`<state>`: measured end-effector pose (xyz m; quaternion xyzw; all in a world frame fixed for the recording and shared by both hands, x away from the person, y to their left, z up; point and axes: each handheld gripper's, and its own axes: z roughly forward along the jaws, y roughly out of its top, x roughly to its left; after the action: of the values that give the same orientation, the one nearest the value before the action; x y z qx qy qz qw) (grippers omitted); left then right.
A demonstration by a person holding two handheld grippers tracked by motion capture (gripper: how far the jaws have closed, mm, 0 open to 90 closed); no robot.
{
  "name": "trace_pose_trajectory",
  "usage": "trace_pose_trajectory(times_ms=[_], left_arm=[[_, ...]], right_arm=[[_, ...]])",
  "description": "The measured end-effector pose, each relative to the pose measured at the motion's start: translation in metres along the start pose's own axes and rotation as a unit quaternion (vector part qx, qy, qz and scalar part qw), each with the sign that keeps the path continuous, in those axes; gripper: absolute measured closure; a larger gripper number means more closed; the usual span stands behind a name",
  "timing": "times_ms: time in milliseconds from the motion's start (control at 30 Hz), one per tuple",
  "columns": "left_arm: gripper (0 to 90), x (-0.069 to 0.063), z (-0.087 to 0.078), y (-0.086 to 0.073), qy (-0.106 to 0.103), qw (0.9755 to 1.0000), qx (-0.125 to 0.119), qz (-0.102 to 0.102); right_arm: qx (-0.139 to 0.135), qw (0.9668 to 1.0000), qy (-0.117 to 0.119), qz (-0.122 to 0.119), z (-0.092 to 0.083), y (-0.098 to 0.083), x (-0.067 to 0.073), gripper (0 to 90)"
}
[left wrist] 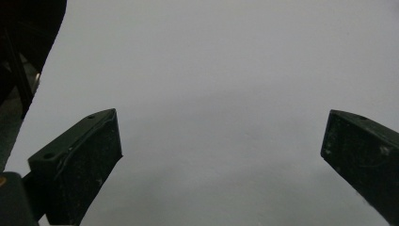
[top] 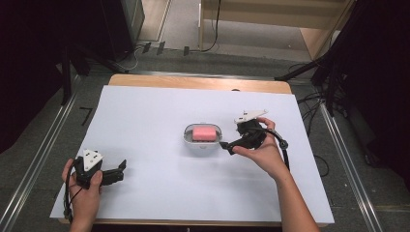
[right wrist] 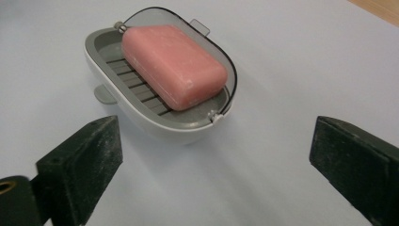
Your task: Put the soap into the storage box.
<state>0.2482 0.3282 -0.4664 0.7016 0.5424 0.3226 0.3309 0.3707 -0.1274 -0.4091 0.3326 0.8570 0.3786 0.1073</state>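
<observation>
Pink soap (right wrist: 175, 66) lies in its dish (right wrist: 141, 110); my right gripper (right wrist: 214, 157), jaws apart and empty, sits beside it, left gripper (left wrist: 221, 155) likewise parted; next, I judge, closing the lid.

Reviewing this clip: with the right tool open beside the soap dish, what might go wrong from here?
1. The pink soap lies on the dish's slats, with its upper end leaning on the hinged clear lid; a nudge might shift it.
2. The soap dish sits loose on the white sheet; the open right tool, close beside it, might push it along rather than grip it.
</observation>
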Motion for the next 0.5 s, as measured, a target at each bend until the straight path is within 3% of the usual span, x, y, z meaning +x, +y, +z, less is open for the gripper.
trace_pose_trajectory(times_ms=[500], left_arm=[[0.0,0.000,0.000,0.000,0.000,1.0000,0.002,0.001]], right_arm=[[-0.006,0.9995,-0.023,0.023,-0.008,-0.028,-0.003,1.0]])
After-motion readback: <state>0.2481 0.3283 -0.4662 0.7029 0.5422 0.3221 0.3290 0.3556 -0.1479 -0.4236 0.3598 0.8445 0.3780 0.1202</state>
